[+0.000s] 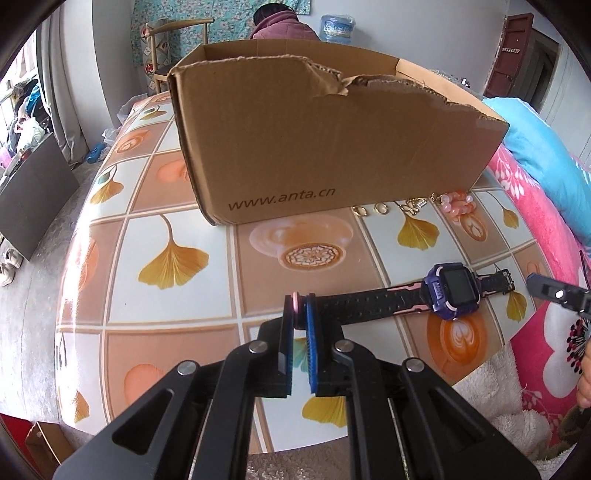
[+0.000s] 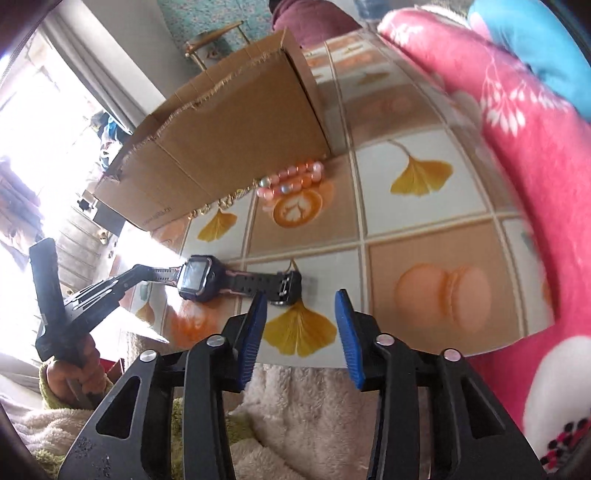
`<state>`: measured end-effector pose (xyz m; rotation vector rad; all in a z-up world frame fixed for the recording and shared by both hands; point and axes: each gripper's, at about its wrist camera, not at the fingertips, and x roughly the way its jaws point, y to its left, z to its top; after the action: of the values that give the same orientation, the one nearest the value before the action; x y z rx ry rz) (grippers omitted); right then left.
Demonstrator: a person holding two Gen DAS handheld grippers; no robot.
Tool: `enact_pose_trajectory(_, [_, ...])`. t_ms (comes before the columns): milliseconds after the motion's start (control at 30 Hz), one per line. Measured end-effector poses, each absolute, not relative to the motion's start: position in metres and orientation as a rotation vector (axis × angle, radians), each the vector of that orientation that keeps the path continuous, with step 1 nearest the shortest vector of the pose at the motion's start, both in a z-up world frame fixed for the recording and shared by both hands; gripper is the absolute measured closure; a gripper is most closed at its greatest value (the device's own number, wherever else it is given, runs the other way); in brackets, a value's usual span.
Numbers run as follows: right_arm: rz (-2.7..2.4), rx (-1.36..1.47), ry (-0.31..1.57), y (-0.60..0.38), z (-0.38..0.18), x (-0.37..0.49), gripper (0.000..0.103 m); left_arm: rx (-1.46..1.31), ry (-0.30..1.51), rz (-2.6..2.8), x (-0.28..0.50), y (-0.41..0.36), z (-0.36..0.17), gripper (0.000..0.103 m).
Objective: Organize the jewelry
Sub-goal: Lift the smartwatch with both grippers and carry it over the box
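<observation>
A purple and pink smartwatch [image 1: 448, 291] with a black strap lies on the patterned table [image 1: 177, 236]. My left gripper [image 1: 300, 306] is shut on the end of its strap. The watch also shows in the right wrist view [image 2: 201, 277], with the left gripper [image 2: 122, 280] holding its far end. My right gripper [image 2: 300, 306] is open and empty, just short of the watch's buckle end [image 2: 286, 288]. A pink bead bracelet [image 1: 458, 206] and small gold pieces [image 1: 380, 209] lie against the cardboard box [image 1: 325, 147].
The open box [image 2: 221, 147], with torn upper edges, stands mid-table. A pink floral blanket [image 2: 517, 184] lies along the table's right edge, a white fleece [image 2: 314, 406] at the near edge. A person sits behind the box [image 1: 280, 22].
</observation>
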<state>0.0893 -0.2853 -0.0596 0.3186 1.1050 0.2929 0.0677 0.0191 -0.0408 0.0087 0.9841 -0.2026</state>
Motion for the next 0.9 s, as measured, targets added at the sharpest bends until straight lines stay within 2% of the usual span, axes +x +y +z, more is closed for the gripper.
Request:
enact_pose_trajectory(267, [0.311,0.428,1.125,-0.281,-0.070,0.097,0.072,-0.011,0.983,-0.226,0.067,0.025,-0.041,0.097])
enact_pose_trajectory(467, [0.256,0.315,1.114,-0.259,-0.066,0.101,0.072,-0.030,0.981,-0.248,0.067,0.029,-0.043,0.097])
enact_pose_trajectory(567, [0.188,0.187,1.093,-0.240,-0.064,0.100,0.084,-0.030,0.976,-0.259,0.067,0.030,-0.043,0.097])
enact_pose_trajectory(633, [0.161,0.142,1.079,-0.233,-0.063,0.099,0.087,-0.030,0.974,-0.264,0.067,0.030,-0.044,0.097])
enact_pose_trajectory(733, [0.127,0.085,1.046,-0.225,-0.057,0.096,0.097,-0.020,0.964,-0.271,0.066,0.029,-0.043,0.097])
enact_pose_trajectory(900, [0.119,0.053,1.008,-0.219,-0.051,0.090,0.098,0.007,0.926,-0.283,0.061,0.026,-0.039,0.099])
